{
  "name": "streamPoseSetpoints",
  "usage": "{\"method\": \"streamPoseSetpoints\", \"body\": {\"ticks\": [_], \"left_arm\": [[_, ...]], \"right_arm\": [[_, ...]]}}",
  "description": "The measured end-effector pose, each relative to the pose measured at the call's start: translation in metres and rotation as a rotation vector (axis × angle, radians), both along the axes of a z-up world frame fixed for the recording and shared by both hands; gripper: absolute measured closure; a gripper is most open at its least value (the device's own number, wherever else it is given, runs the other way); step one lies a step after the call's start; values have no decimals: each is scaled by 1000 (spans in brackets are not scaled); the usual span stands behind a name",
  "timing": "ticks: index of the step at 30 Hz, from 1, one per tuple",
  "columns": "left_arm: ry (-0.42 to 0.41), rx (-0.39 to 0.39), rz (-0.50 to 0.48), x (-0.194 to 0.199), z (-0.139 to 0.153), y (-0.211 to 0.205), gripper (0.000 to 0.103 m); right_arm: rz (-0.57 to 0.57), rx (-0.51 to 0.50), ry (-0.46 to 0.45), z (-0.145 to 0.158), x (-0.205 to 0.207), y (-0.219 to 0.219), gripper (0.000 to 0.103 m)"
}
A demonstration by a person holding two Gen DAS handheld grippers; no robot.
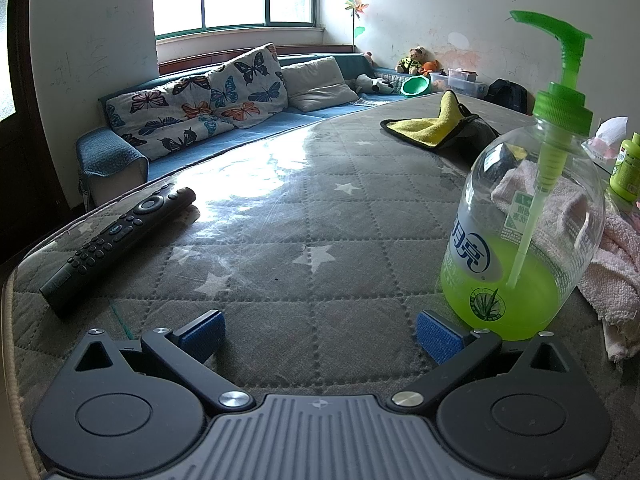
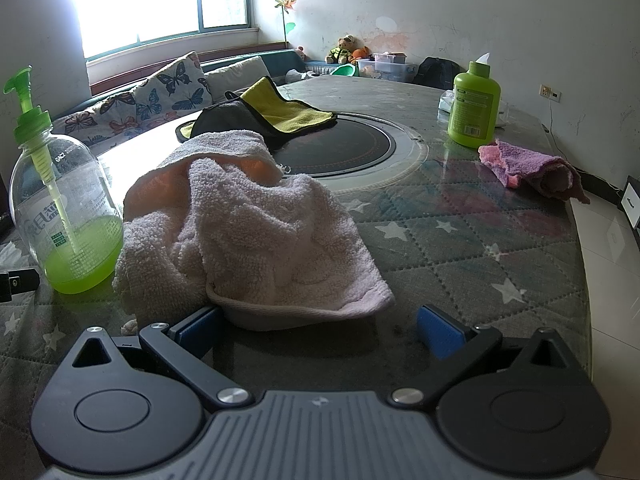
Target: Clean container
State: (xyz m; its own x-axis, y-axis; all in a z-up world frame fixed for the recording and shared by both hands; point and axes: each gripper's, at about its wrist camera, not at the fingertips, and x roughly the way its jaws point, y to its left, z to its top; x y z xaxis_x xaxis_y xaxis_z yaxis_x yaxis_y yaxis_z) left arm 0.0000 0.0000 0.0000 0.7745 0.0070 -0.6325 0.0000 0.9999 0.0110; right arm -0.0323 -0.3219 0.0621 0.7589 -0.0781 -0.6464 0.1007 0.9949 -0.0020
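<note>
**On the quilted table, a soap bottle beside a towel**

Upright near the table's edge, the pump bottle [image 1: 524, 216] is clear rounded plastic, about a third full of green liquid, its pump green. Just beside it lies a crumpled pink terry towel [image 2: 256, 240]. Left gripper [image 1: 320, 332] and right gripper [image 2: 318, 330] both gape wide, holding nothing

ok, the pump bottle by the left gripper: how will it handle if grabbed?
The pump bottle is clear, smooth plastic, so probably slippery between pads. Green liquid fills only its bottom third, so likely light and bottom-weighted; it may slosh. The tall pump head could make it tip if pushed high.
</note>
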Motion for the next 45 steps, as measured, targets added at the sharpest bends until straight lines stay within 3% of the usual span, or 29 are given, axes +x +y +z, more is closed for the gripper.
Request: {"method": "streamPoseSetpoints", "body": {"ticks": [37, 42, 45], "left_arm": [[0, 0, 0, 0, -1, 2, 0], [0, 0, 0, 0, -1, 2, 0], [0, 0, 0, 0, -1, 3, 0]], "right_arm": [[6, -4, 6, 3, 0, 1, 0], [35, 56, 5, 17, -4, -4, 0], [55, 36, -41, 32, -12, -4, 0]]}}
